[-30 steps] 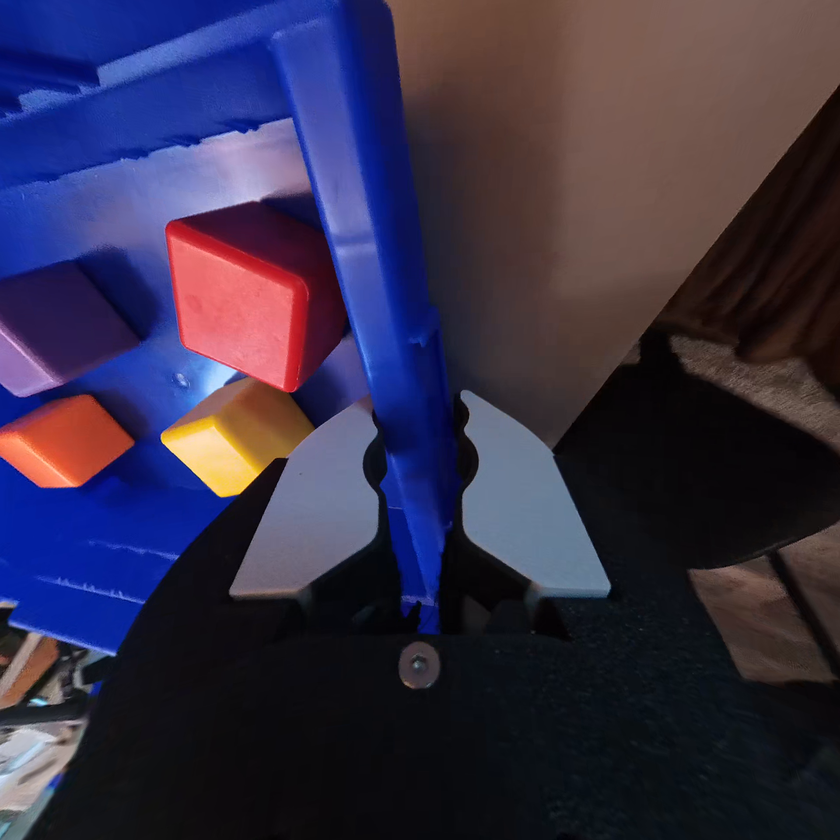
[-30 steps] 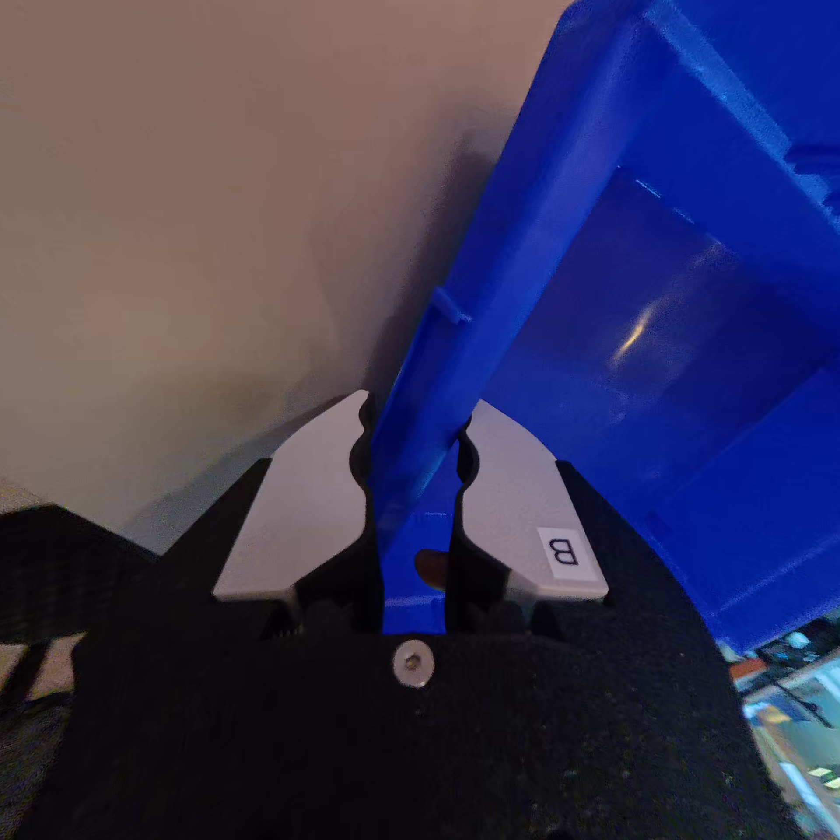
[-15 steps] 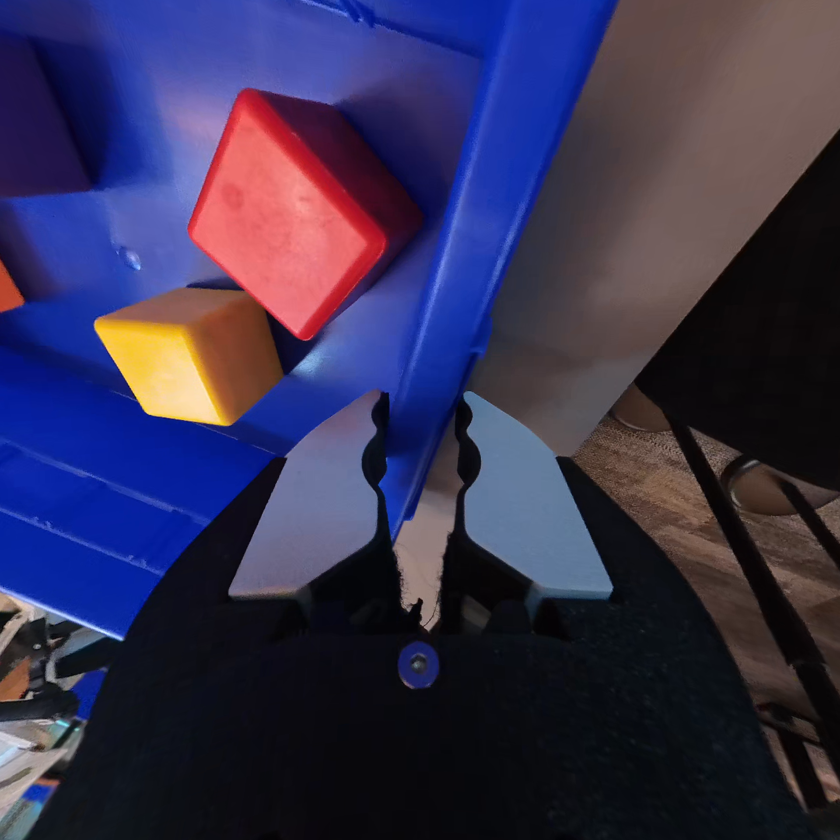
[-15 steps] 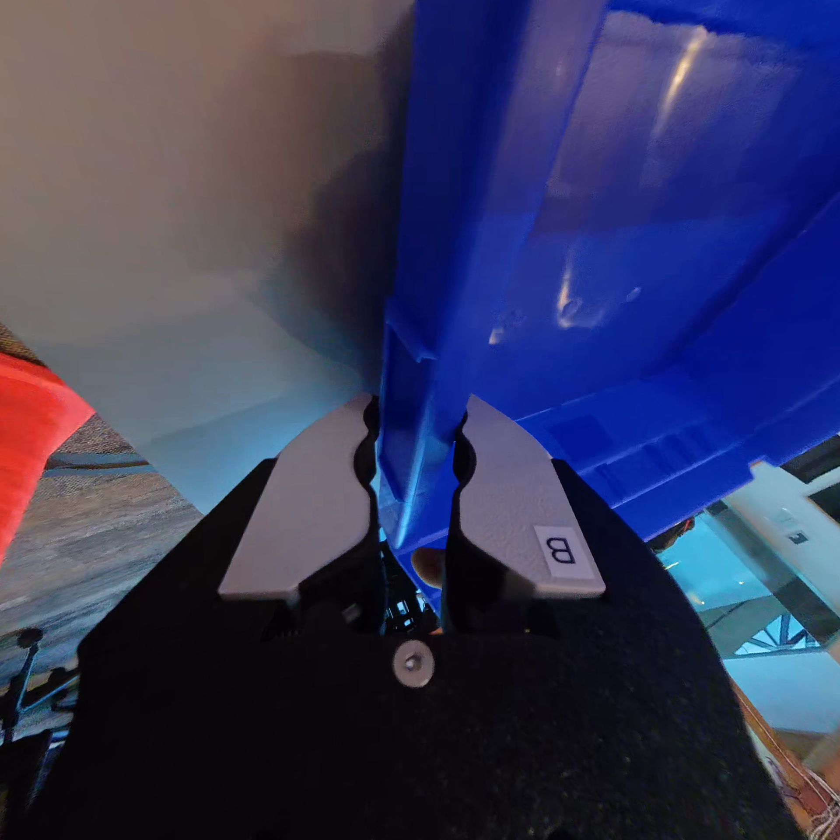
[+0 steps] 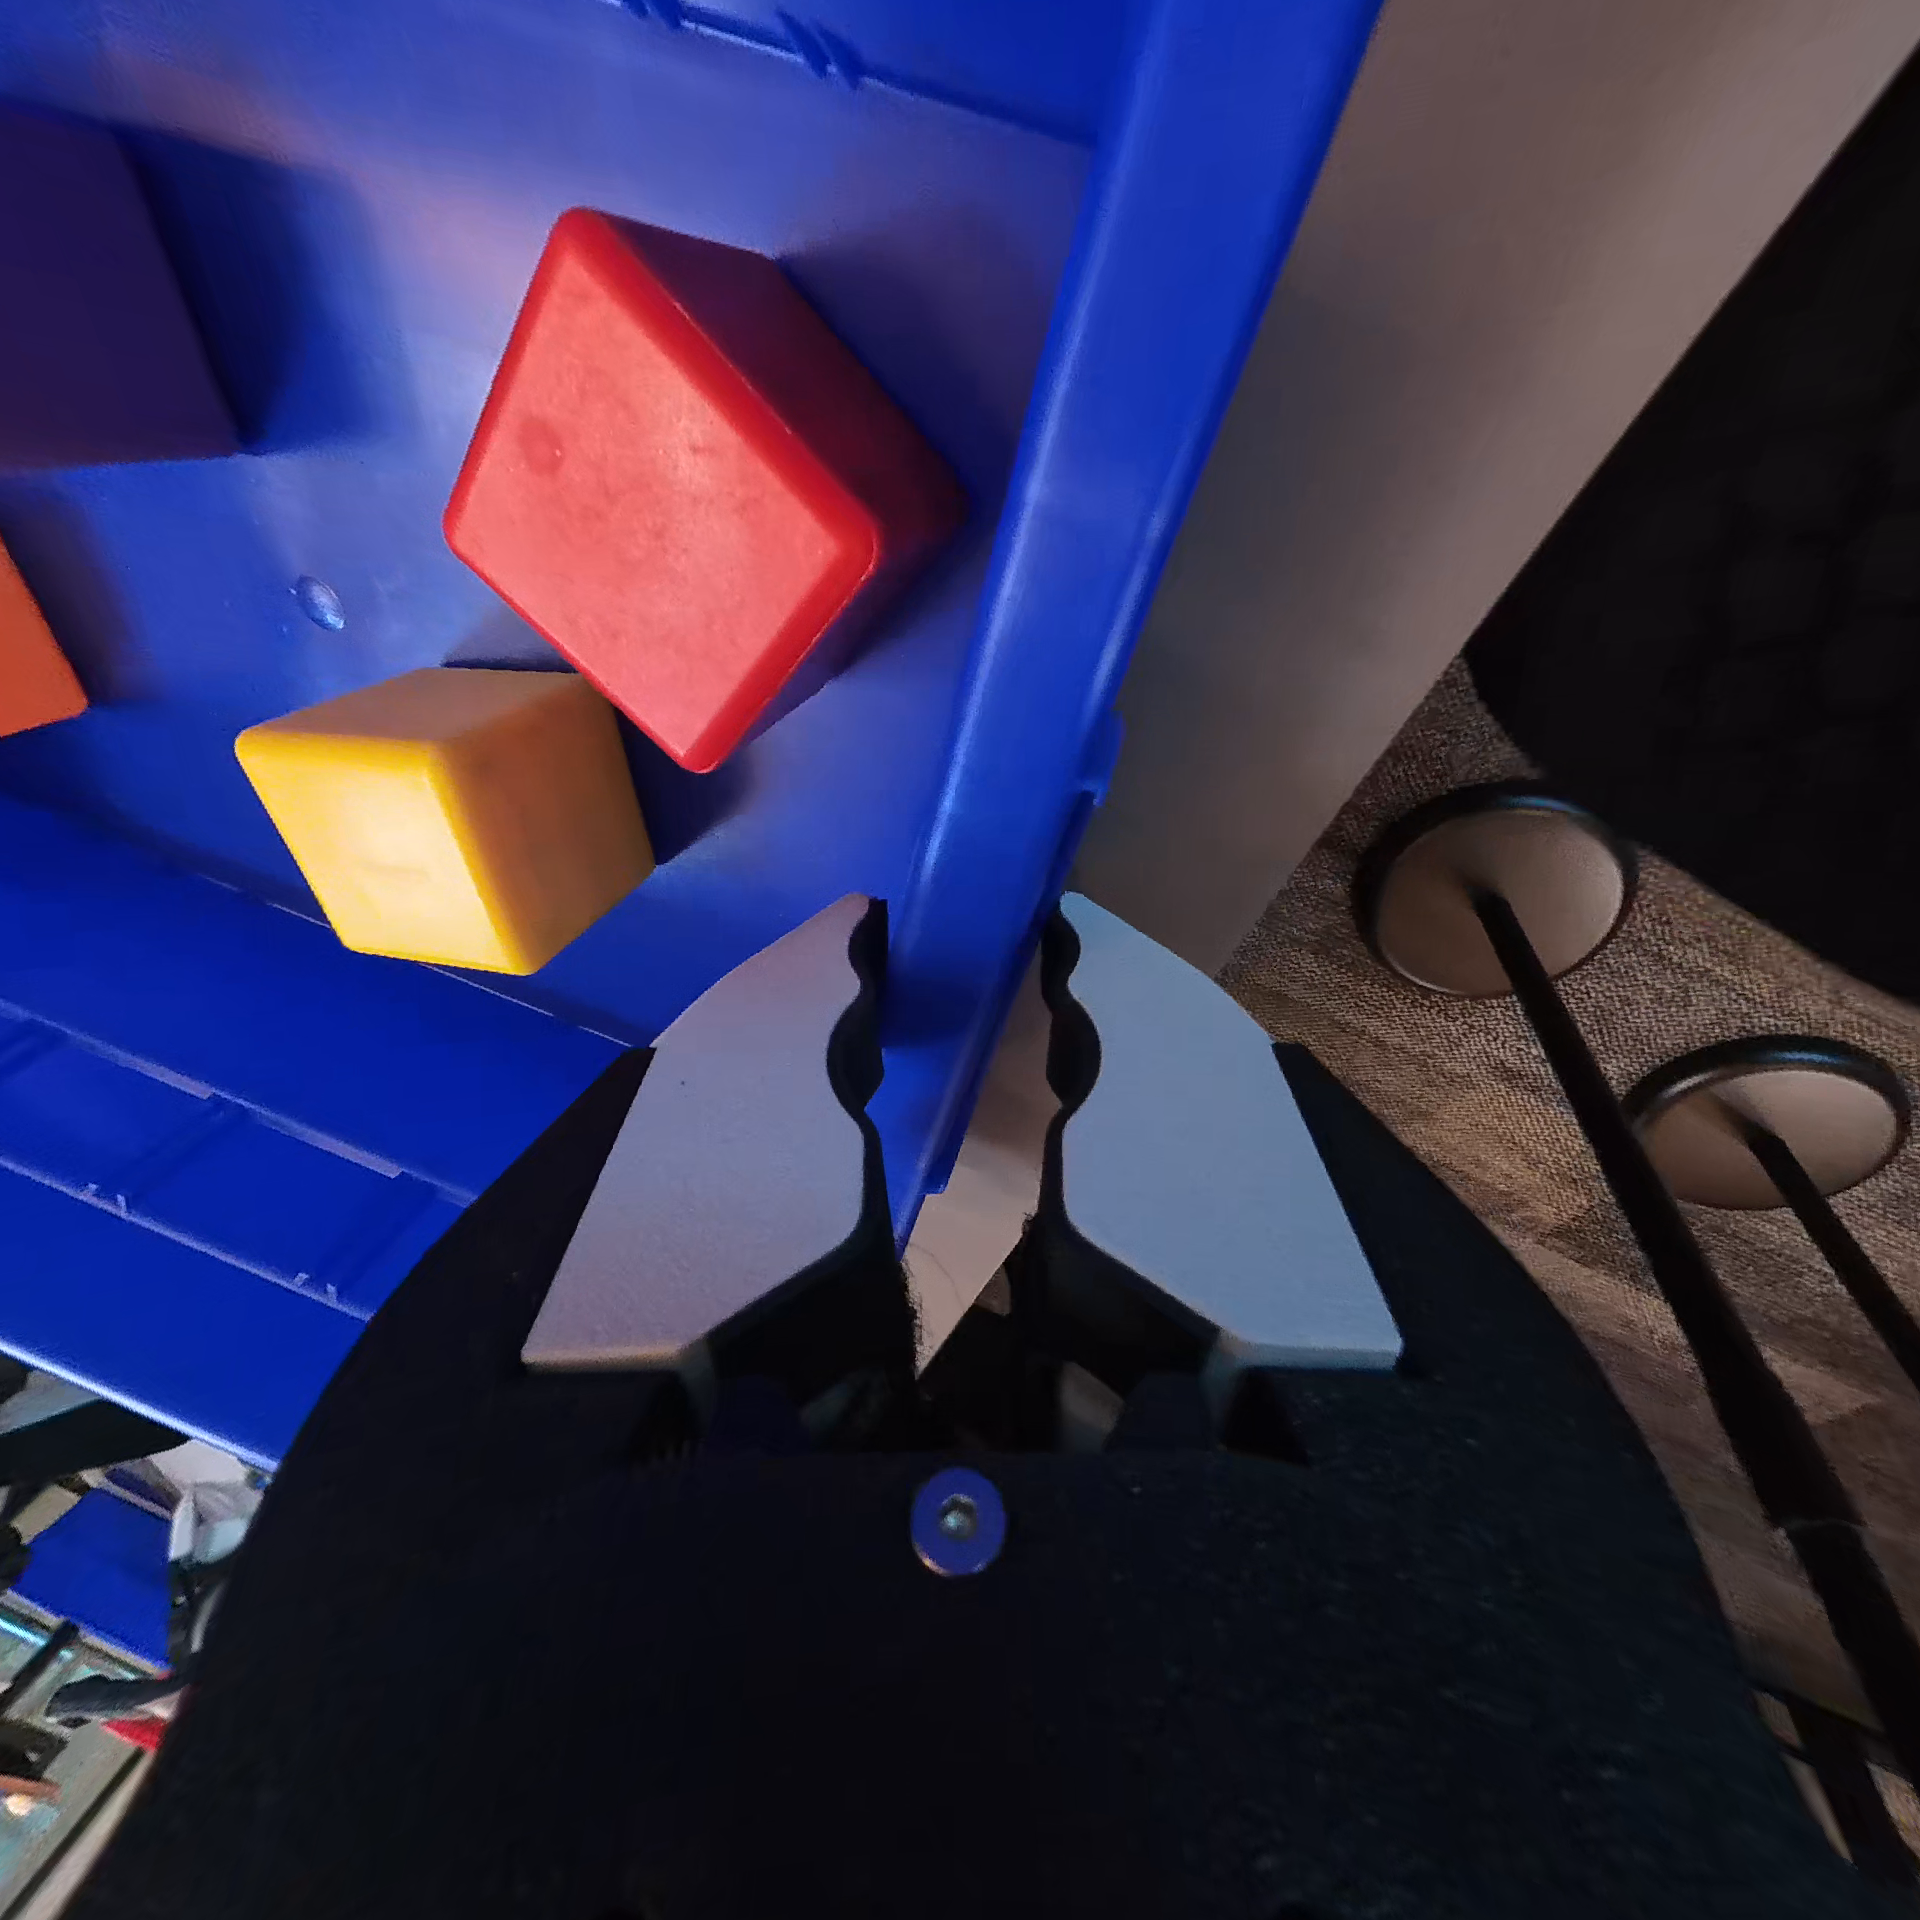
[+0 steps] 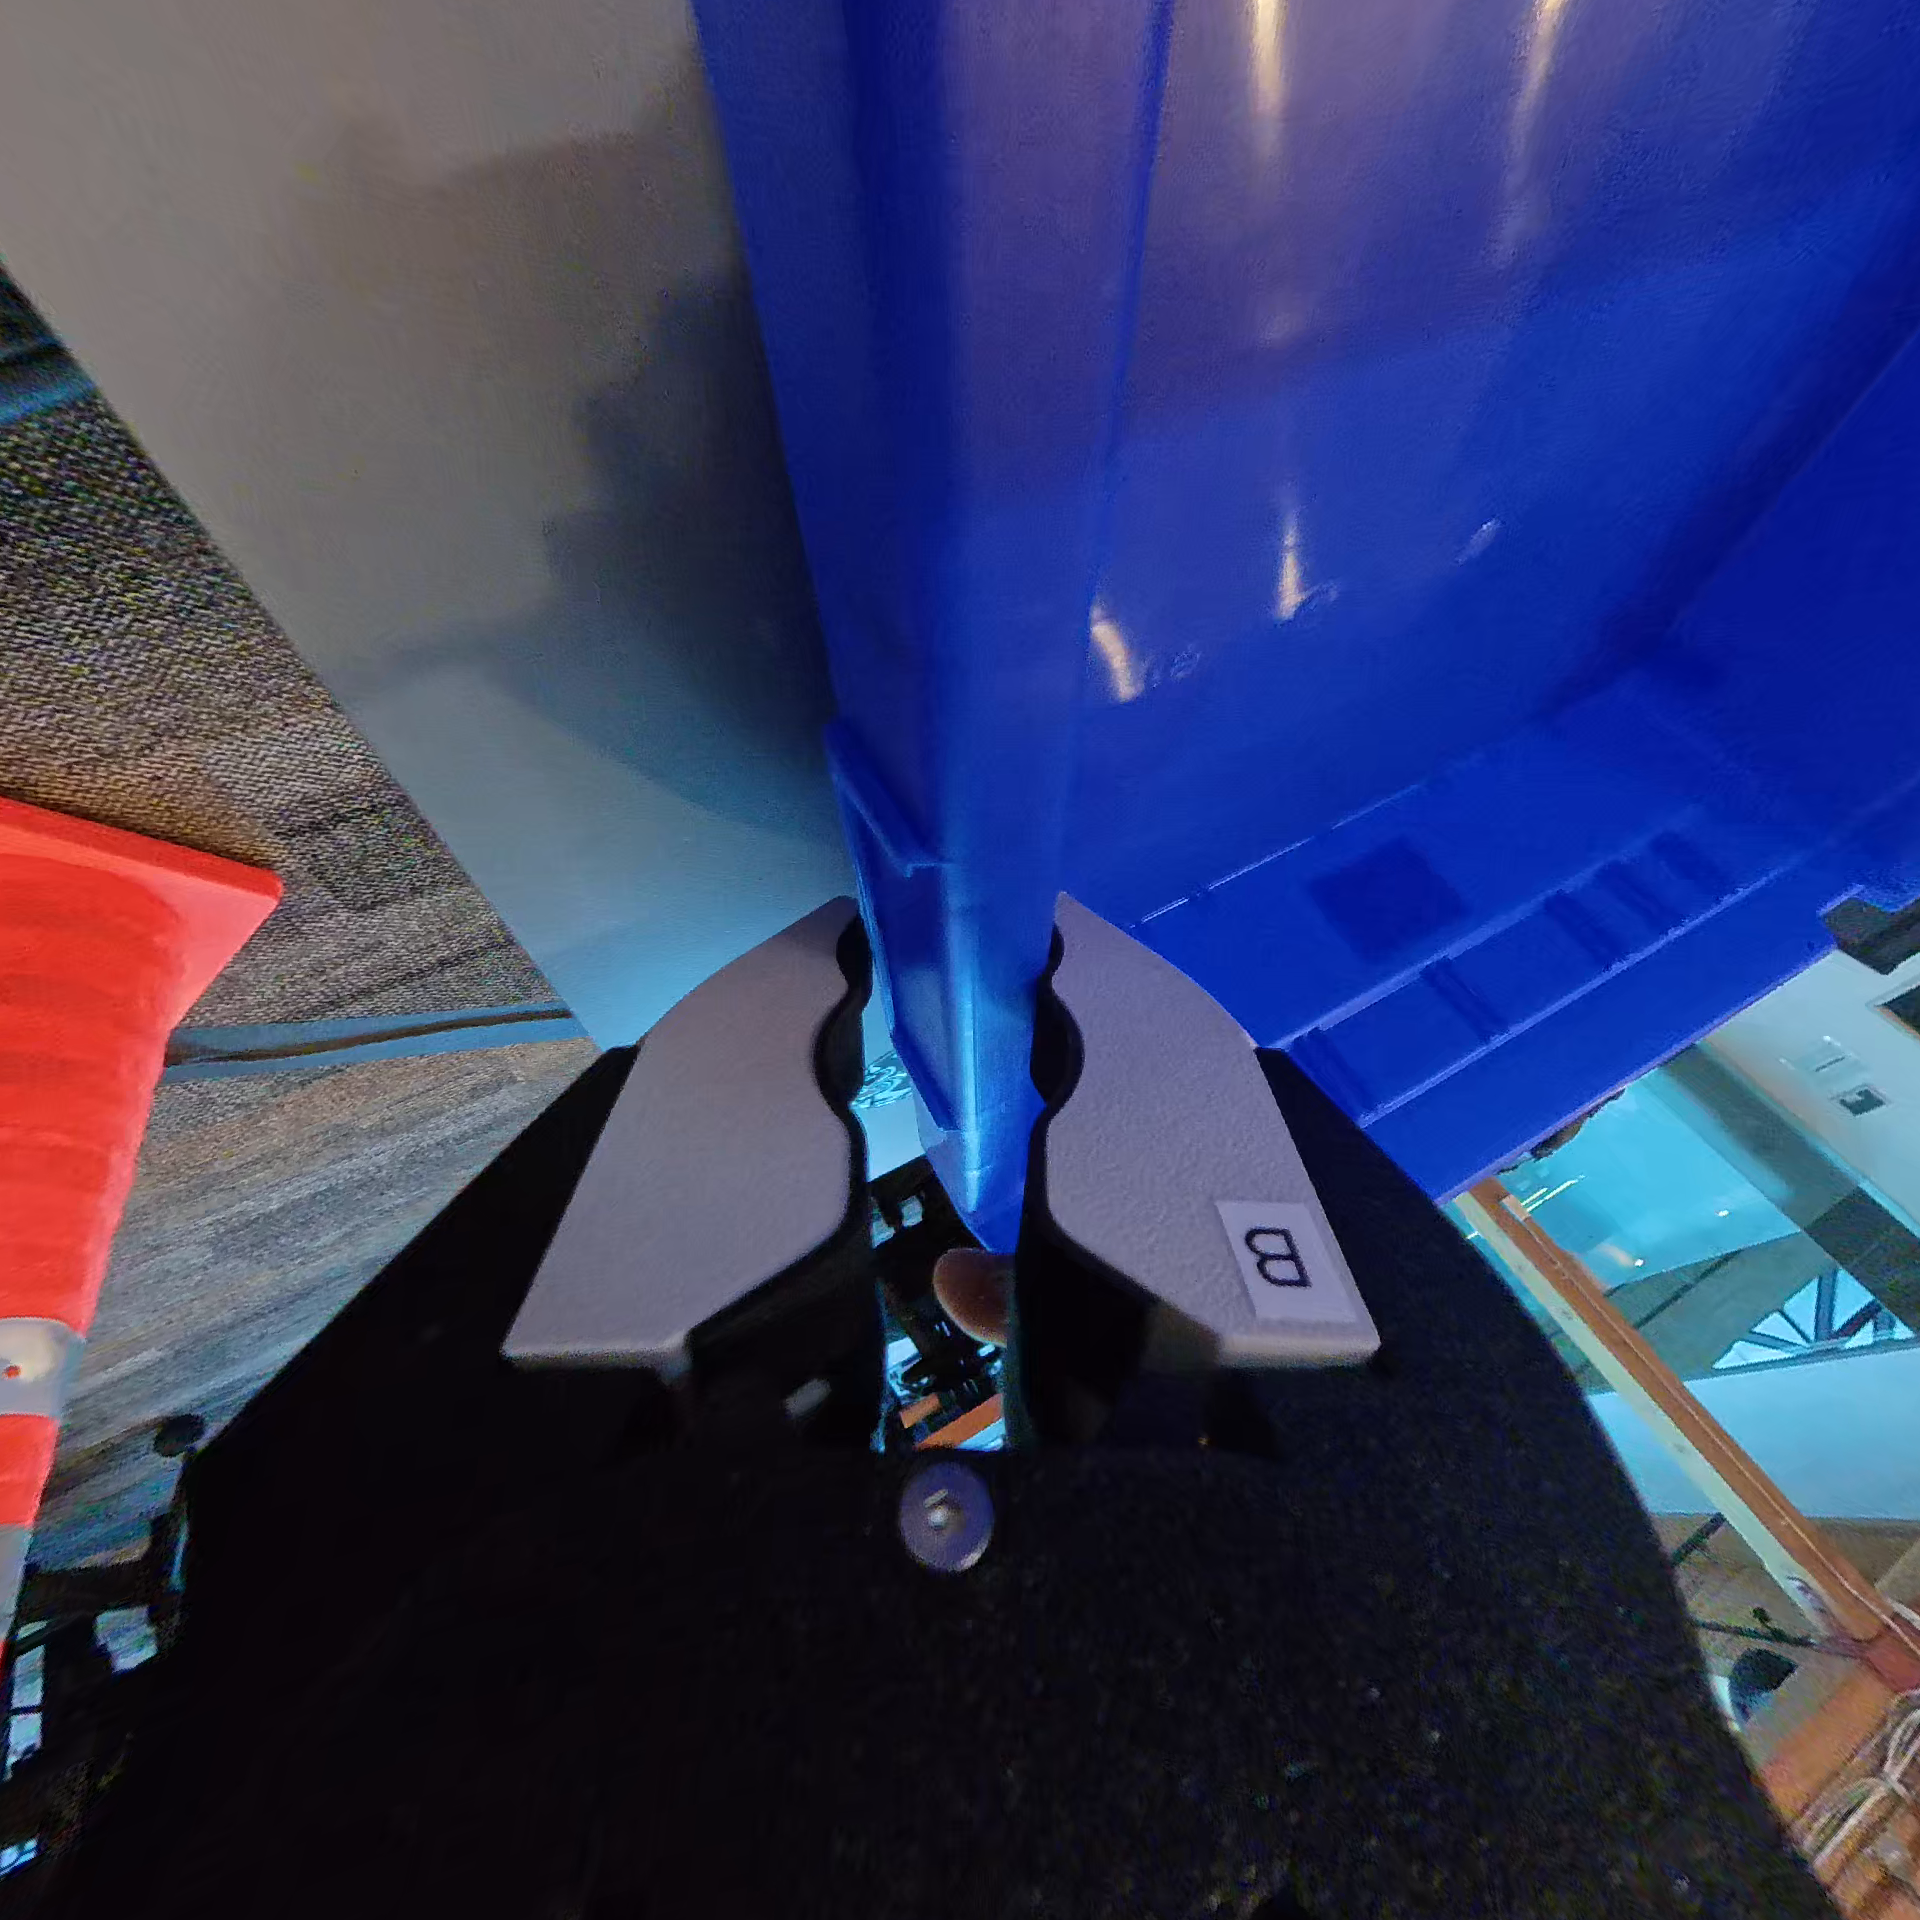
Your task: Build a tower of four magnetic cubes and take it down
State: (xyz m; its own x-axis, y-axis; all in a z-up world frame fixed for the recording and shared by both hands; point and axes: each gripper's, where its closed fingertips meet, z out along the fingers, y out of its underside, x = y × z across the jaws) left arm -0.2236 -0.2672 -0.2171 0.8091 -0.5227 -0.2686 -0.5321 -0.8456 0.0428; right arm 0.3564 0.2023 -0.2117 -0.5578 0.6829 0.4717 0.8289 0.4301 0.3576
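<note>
Both claws clamp the blue bin's (image 5: 1049, 540) rim, left claw (image 5: 961, 925) and right claw (image 6: 951, 925). Cubes look light, hard, slick: red cube (image 5: 665, 488), yellow cube (image 5: 436, 821). I'd pinch flat opposite faces.

The right claw (image 6: 956, 997) grips the blue bin's (image 6: 1351, 520) wall, beside a pale table (image 6: 416, 416).

Pale tabletop (image 5: 1455, 436) lies beyond the fingers. Grey-brown carpet (image 5: 1475, 1091) to their right carries two round chair feet (image 5: 1496, 894). Red-orange cone (image 6: 73, 1091) stands left; glazed partition (image 6: 1662, 1195) right.
</note>
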